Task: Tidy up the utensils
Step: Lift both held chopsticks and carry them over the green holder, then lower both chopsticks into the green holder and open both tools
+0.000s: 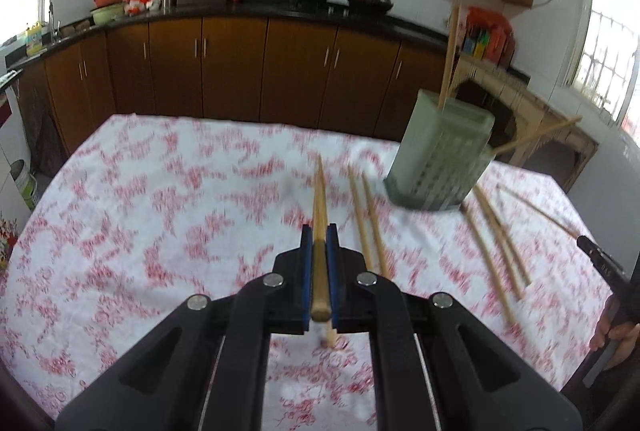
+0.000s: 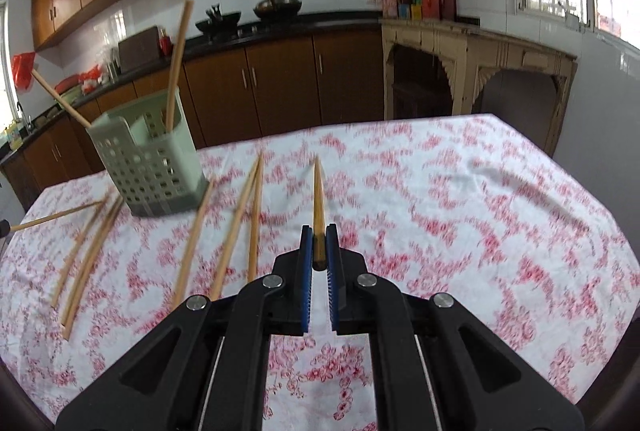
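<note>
While both hand-held grippers are raised above the table, each is clamped on one wooden chopstick. The left gripper, a black two-finger unit with blue ribbed pads, has its jaws drawn narrow around a pale round wooden chopstick; the stick runs forward between the pads, its thin end pointing away over the cloth and its thick end projecting back behind the pads. The right gripper, of the same build, grips a second, darker wooden chopstick near its thick end, with the tapered end pointing forward.

The pale green perforated plastic utensil holder stands on the table covered by a white cloth with a red floral print. In the right wrist view it sits to the left and farther away than the gripper; in the left wrist view it sits to the right. Two chopsticks are in it: one upright chopstick and one leaning chopstick angled out over the rim.

Loose wooden chopsticks lie flat on the cloth between the holder and the grippers, some in near-parallel pairs, some splayed. Further loose sticks lie on the far left in the right wrist view.

A person's hand shows at the right edge of the left wrist view. Brown kitchen cabinets stand behind the table.
</note>
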